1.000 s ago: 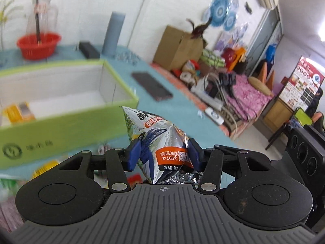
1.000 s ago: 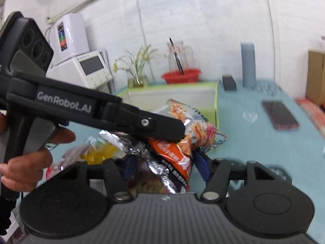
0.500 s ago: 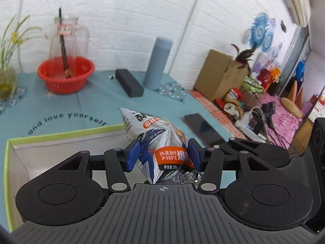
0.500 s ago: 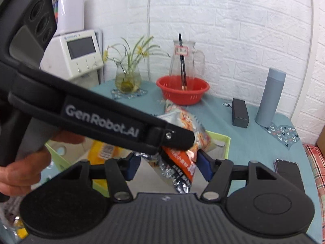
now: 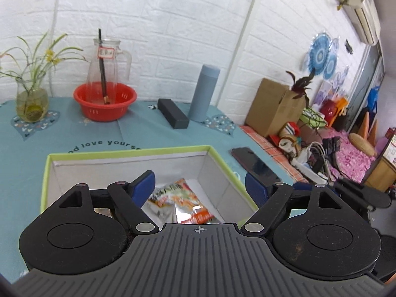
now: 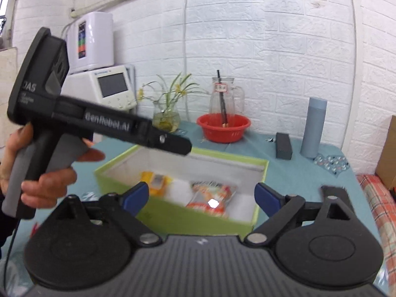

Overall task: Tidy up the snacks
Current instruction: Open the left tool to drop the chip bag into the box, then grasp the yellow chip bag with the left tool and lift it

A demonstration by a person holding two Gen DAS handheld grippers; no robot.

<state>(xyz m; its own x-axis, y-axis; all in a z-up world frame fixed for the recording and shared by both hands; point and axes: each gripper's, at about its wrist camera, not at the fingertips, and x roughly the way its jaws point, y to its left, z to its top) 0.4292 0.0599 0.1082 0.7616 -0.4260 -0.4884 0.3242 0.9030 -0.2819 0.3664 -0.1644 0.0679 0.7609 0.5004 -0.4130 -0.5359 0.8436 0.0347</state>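
A green box [image 5: 128, 151] with a white inside stands on the teal table. My left gripper [image 5: 200, 185] is open and empty above it. A silver and orange snack bag [image 5: 178, 198] lies on the box floor below the jaws. My right gripper [image 6: 201, 196] is also open and empty, in front of the green box [image 6: 173, 220]. In the right wrist view an orange snack bag [image 6: 210, 198] and a yellow packet [image 6: 156, 182] lie inside the box. The left gripper's body [image 6: 111, 126], held by a hand, hangs over the box's left end.
A red basket [image 5: 105, 101] with a glass jug, a plant vase [image 5: 32, 101], a blue-grey bottle [image 5: 203, 92] and a black case [image 5: 173, 116] stand at the table's back. A dark phone [image 5: 255, 164] lies right of the box. A few wrappers [image 6: 34, 227] lie at the left front.
Both grippers have opened and let go of their snack bags, which now lie inside the green box. Both grippers have pulled back a little above the box.
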